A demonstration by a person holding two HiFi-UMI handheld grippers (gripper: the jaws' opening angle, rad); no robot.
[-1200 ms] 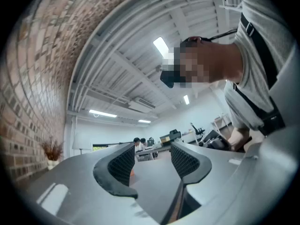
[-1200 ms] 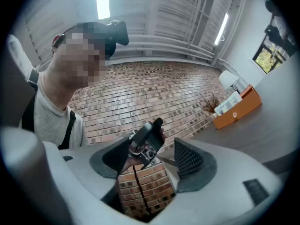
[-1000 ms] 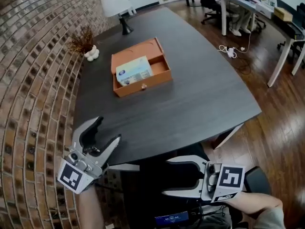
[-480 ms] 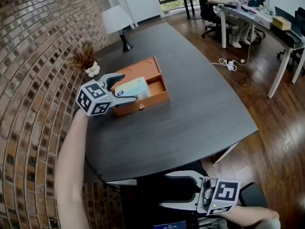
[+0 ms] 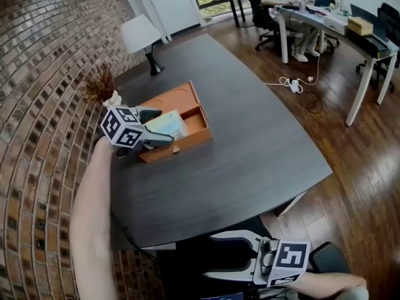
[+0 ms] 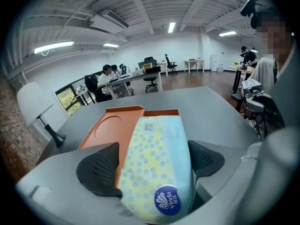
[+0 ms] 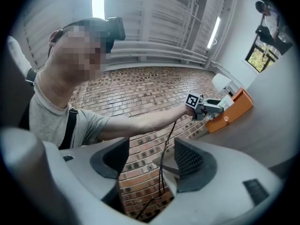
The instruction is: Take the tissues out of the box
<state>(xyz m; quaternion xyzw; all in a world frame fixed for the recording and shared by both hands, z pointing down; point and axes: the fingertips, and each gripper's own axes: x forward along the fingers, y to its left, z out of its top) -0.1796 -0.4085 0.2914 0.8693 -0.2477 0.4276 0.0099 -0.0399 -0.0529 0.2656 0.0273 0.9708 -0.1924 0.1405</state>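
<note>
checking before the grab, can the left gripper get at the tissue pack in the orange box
Probably yes: the left gripper sits at the open orange box, jaws opening with the tissue pack between them, apparently not yet pressing on it. Nothing covers the pack or stands in the way.

The head view looks steeply down from above the near edge of the table point(image 5: 250, 161), covering the whole top. The left gripper view sits close over the orange box point(image 5: 187, 140) at far left, facing the office beyond. The right gripper view looks from low and near toward the brick wall point(image 7: 140, 93). All three views share the box.
</note>
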